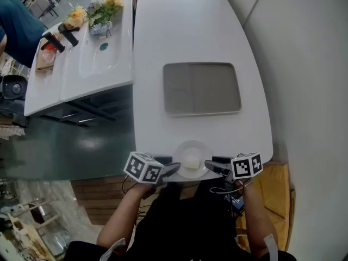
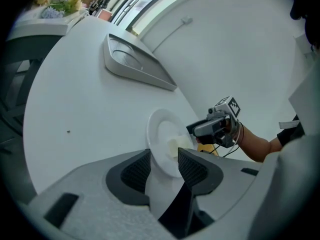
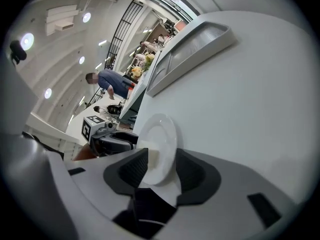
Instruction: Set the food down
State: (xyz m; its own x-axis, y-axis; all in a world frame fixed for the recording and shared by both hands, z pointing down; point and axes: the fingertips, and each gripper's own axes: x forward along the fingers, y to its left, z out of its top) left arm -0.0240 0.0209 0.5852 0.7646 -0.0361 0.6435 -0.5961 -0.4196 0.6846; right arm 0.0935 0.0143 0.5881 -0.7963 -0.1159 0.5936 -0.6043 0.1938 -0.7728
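White plate (image 1: 193, 144) rim between closing jaws: left tool (image 1: 173, 169), right tool (image 1: 211, 166).

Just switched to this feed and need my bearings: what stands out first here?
A small white plate bearing a pale cube of food sits at the near edge of the white table. The left gripper and right gripper flank it, each with the plate's rim between its closing jaws. Beyond lies an empty grey tray at mid-table.

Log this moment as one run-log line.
left tool: closing around plate rim | right tool: closing around opposite rim | food: on plate | plate: near edge of table
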